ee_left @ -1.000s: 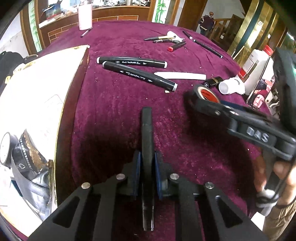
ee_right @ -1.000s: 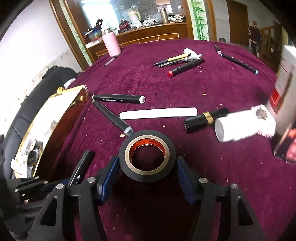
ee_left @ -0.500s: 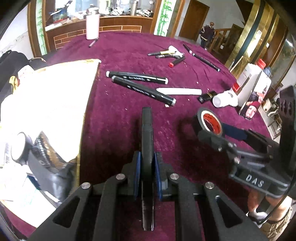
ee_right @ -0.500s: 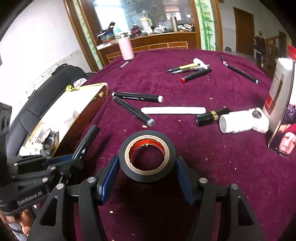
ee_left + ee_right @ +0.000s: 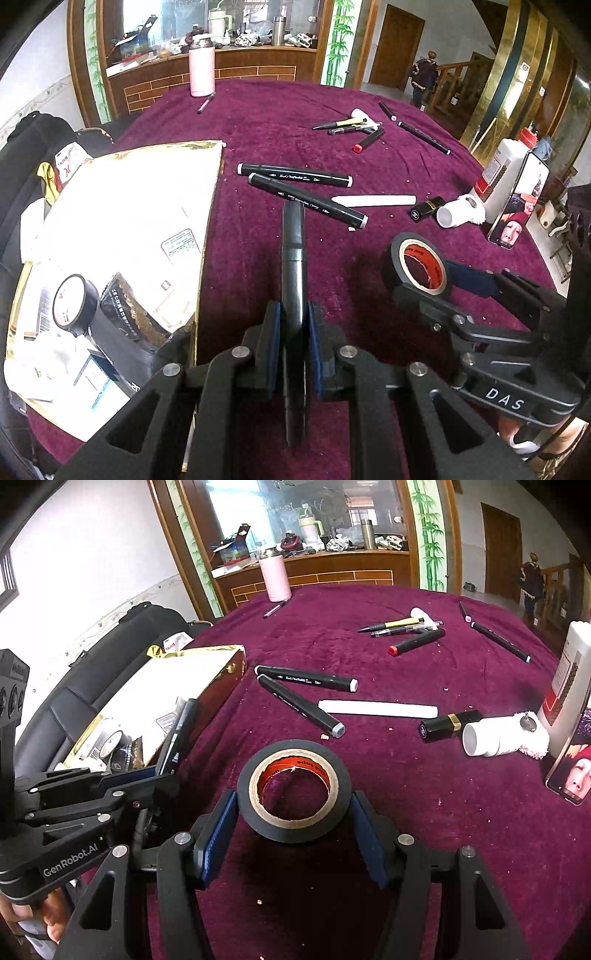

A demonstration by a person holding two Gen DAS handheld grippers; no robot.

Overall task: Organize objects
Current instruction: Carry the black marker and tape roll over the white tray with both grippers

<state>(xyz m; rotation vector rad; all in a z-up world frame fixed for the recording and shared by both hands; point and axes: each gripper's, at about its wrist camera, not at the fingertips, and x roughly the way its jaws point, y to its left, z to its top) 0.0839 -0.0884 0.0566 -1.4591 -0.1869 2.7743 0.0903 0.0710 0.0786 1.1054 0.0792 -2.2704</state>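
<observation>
The left tongs (image 5: 293,332) are pinched tight on a black marker (image 5: 293,258) whose long axis runs along the fingers, far end toward twelve o'clock, held above the purple desk (image 5: 258,122). The right tongs (image 5: 293,823) stand about half open, clamped on a roll of black tape (image 5: 293,790) that lies flat between the pads, its hole facing up. Beyond both, at twelve to one o'clock, two black markers (image 5: 295,175) lie crossed in a narrow V just beside a white stick (image 5: 376,708); a lipstick (image 5: 448,722) and a white tube (image 5: 491,736) lie at two o'clock. The gold-edged box (image 5: 207,229) sits at nine o'clock. Only the left view looks into it: another tape roll (image 5: 72,301) and packets inside. Only the right view shows the held marker from the side, tilted up over the box's near corner, and a hand (image 5: 48,919) at seven o'clock
</observation>
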